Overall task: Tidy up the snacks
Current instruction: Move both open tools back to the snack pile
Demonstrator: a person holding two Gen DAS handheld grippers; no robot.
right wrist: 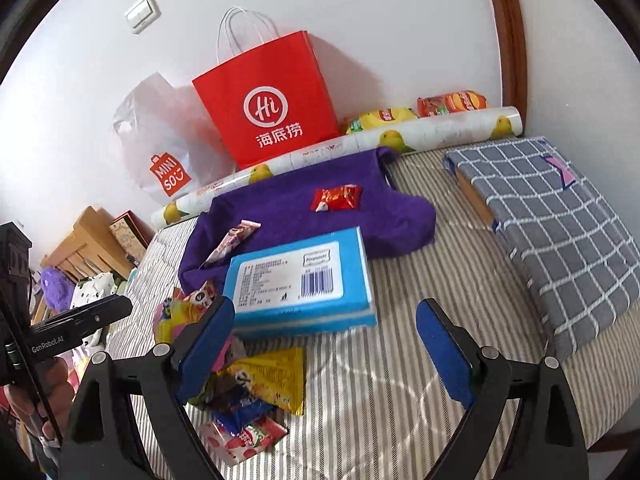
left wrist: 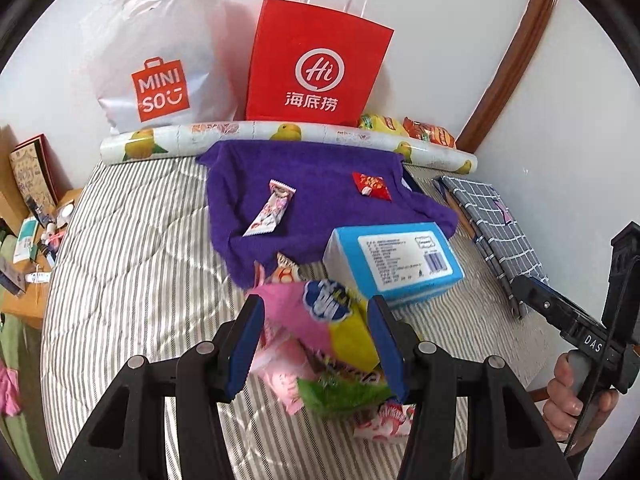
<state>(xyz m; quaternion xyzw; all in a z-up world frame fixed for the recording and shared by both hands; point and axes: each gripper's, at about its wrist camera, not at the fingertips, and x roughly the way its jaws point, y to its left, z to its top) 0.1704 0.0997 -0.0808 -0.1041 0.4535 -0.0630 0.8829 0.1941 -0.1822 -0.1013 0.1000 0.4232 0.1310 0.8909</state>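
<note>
Left wrist view: left gripper (left wrist: 316,344) clamps a pink-yellow snack packet (left wrist: 332,320), hiding the pile (left wrist: 340,396); right gripper (right wrist: 324,356) gapes empty

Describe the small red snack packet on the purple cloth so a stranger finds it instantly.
Find the purple cloth spread on the striped bed in front of the red paper bag. The red packet lies on its far right part; the only other packet there is long, pink and white.

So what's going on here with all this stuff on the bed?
A person is sorting snacks on a striped bed with a handheld gripper in each hand. The left gripper is shut on a pink and yellow snack packet, held above a small pile of packets. The right gripper is open with nothing in it. Two more snacks lie on a purple cloth, behind a blue box.
</note>
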